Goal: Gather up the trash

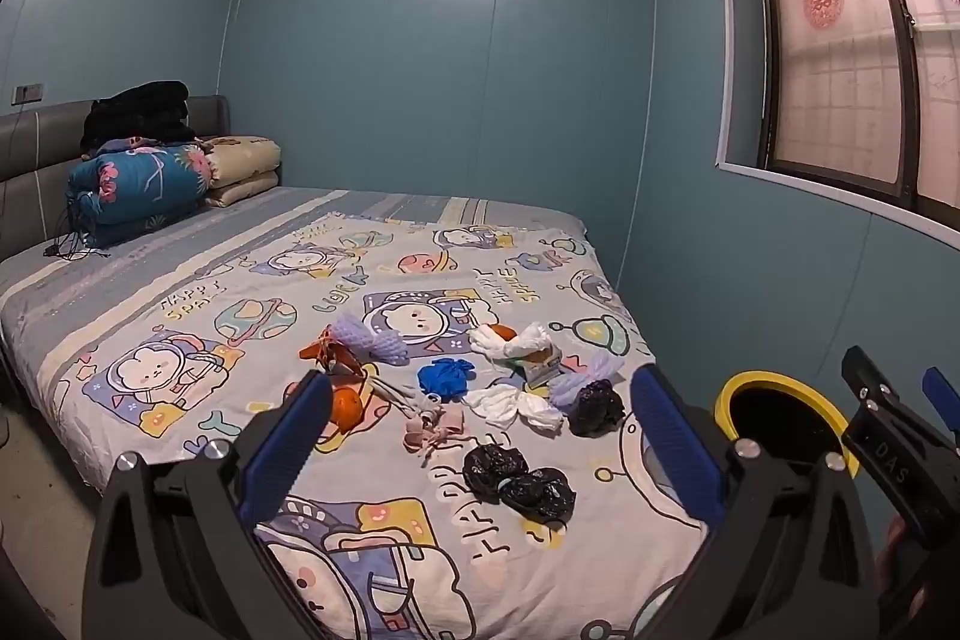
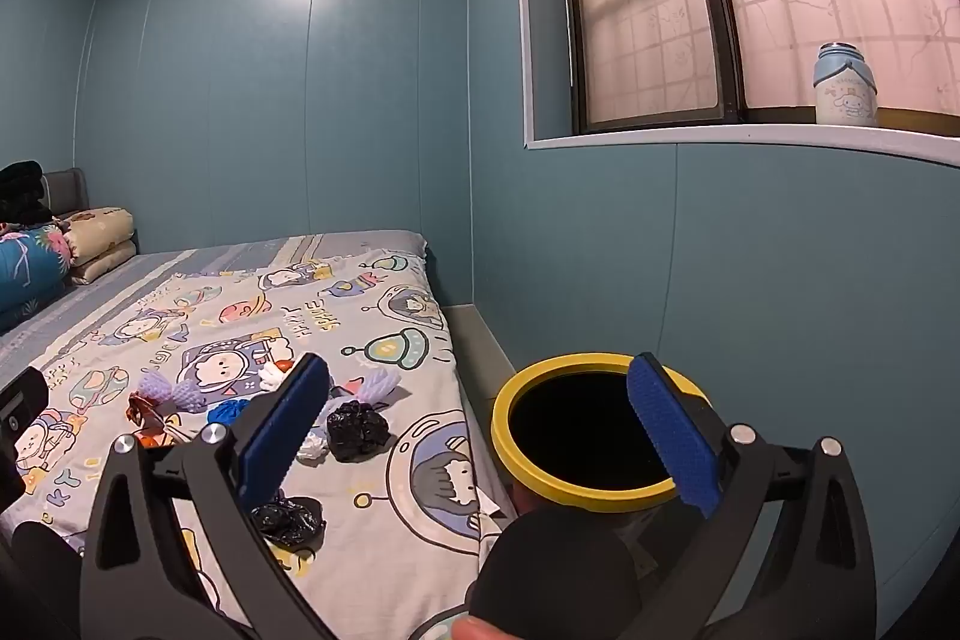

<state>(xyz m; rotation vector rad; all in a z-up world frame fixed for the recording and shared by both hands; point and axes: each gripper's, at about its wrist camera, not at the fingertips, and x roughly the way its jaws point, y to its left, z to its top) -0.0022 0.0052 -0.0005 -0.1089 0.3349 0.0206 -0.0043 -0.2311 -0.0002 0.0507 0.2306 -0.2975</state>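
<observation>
Currently, both tools stand at full spread with nothing between the blue pads and no contact with any item.

Left tool (image 1: pixel 480 436): jaws wide apart, empty, held above the near part of the bed (image 1: pixel 180 280) and angled slightly downward toward the scattered trash. Its left pad overlaps an orange piece (image 1: pixel 348 409) in the picture; whether they touch cannot be told.

Right tool (image 2: pixel 480 430): jaws wide apart, empty, held over the gap between the bed edge and the bin (image 2: pixel 540 472). Its right pad lies in front of the bin rim in the picture.

Container:
- The bin is round with a yellow rim and a black interior. It stands on the floor just beside the bed, between the bed and the blue wall under the window (image 2: pixel 750 10).
- The interior reads as uniform black; any contents cannot be made out.

Trash, all lying on the cartoon-print bedspread (image 1: pixel 420 292), none in the bin as far as can be seen:
- two crumpled black bags (image 1: pixel 519 481) nearest the left tool;
- one further black bag (image 1: pixel 594 409) closer to the bin side;
- white crumpled pieces (image 1: pixel 519 406);
- a blue crumpled piece (image 1: pixel 444 376);
- lilac foam netting (image 1: pixel 366 337);
- a pink piece (image 1: pixel 432 430).

Other: folded bedding (image 1: pixel 144 184) is stacked at the headboard end, well apart from the trash. A bottle (image 2: pixel 845 85) stands on the window sill.
</observation>
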